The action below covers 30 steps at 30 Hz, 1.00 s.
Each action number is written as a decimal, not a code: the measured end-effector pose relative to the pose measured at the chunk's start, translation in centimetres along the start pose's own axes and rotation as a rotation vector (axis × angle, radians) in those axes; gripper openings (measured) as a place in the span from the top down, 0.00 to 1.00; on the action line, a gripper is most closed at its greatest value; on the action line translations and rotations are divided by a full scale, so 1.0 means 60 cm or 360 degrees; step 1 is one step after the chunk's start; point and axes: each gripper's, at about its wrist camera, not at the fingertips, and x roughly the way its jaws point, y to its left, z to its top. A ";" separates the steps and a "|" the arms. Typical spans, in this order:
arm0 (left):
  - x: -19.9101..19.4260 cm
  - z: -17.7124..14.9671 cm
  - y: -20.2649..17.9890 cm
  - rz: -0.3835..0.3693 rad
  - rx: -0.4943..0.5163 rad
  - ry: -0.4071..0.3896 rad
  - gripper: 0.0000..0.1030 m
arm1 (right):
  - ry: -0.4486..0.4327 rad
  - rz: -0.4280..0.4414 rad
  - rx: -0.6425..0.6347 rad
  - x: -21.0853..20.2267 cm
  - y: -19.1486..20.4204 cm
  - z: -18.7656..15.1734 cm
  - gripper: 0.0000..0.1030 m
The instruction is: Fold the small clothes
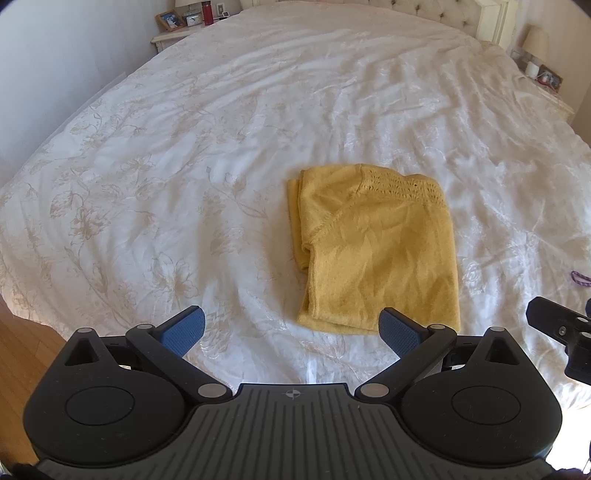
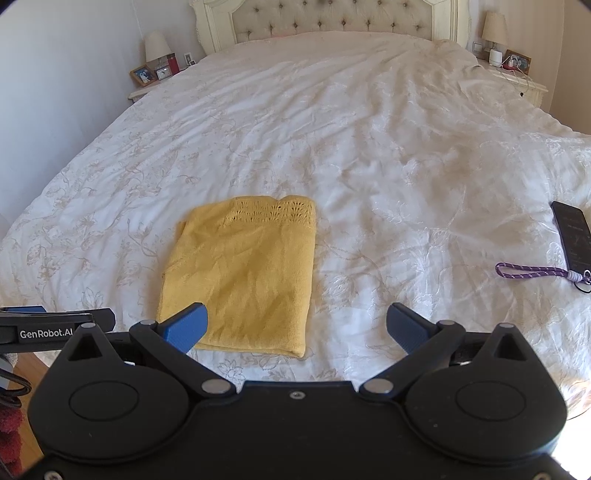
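A yellow knitted garment (image 1: 376, 251) lies folded into a rectangle on the white bedspread (image 1: 184, 166), its lace edge at the far end. It also shows in the right wrist view (image 2: 243, 273). My left gripper (image 1: 293, 330) is open and empty, above the bed's near edge, just short of the garment's near left corner. My right gripper (image 2: 295, 328) is open and empty, held to the right of the garment's near edge. The right gripper's body shows at the left view's right edge (image 1: 561, 332); the left gripper's body shows at the right view's left edge (image 2: 48, 328).
A black phone (image 2: 572, 236) with a purple wrist strap (image 2: 535, 273) lies on the bed to the right. Nightstands with lamps and photo frames (image 2: 147, 74) flank the tufted headboard (image 2: 332, 18). Wooden floor (image 1: 22, 354) lies left of the bed.
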 end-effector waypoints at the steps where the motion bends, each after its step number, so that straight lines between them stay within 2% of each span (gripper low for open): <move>1: 0.003 0.001 0.000 -0.0005 0.0002 0.0006 0.01 | 0.0007 -0.0001 0.0001 0.003 0.001 0.001 0.01; 10: 0.032 0.008 0.003 -0.0041 -0.0015 0.0080 0.01 | 0.0070 -0.0026 0.0010 0.032 0.006 0.004 0.01; 30: 0.108 0.049 0.014 -0.0024 -0.0020 0.0203 0.01 | 0.0224 -0.0066 0.0024 0.119 0.009 0.029 0.01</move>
